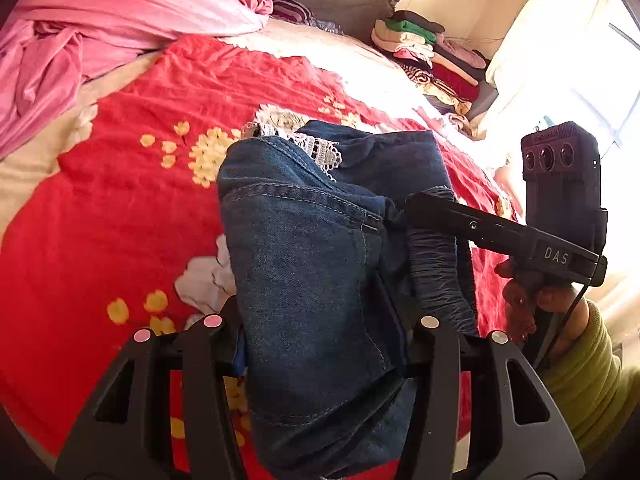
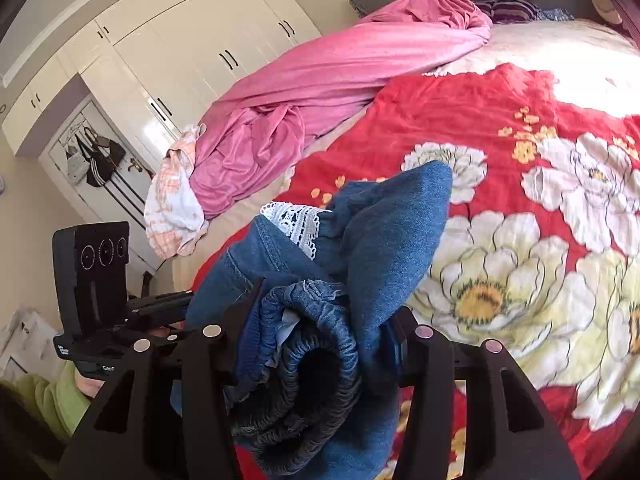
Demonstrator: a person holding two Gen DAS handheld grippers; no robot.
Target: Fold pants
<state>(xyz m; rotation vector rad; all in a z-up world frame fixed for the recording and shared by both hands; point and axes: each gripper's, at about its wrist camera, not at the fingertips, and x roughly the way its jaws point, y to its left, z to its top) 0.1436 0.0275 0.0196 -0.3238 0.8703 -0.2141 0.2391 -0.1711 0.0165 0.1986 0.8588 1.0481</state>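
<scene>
Blue denim pants (image 1: 304,240) with white lace trim (image 1: 320,152) are bunched into a thick bundle and held up over the bed. My left gripper (image 1: 320,320) is shut on the denim, which fills the gap between its fingers. One black finger (image 1: 460,220) of the right gripper presses the gathered elastic waistband (image 1: 436,272) from the right, with a hand in a green sleeve behind it. In the right wrist view, my right gripper (image 2: 320,320) is shut on the rolled waistband (image 2: 320,352) of the pants (image 2: 392,232). The left gripper (image 2: 168,304) reaches into the bundle from the left.
A red floral bedspread (image 1: 140,220) lies under the pants. A crumpled pink sheet (image 1: 100,32) covers the far left of the bed. Folded clothes (image 1: 432,56) are stacked at the far right by a bright window. White wardrobes (image 2: 180,40) stand beyond the bed's left edge.
</scene>
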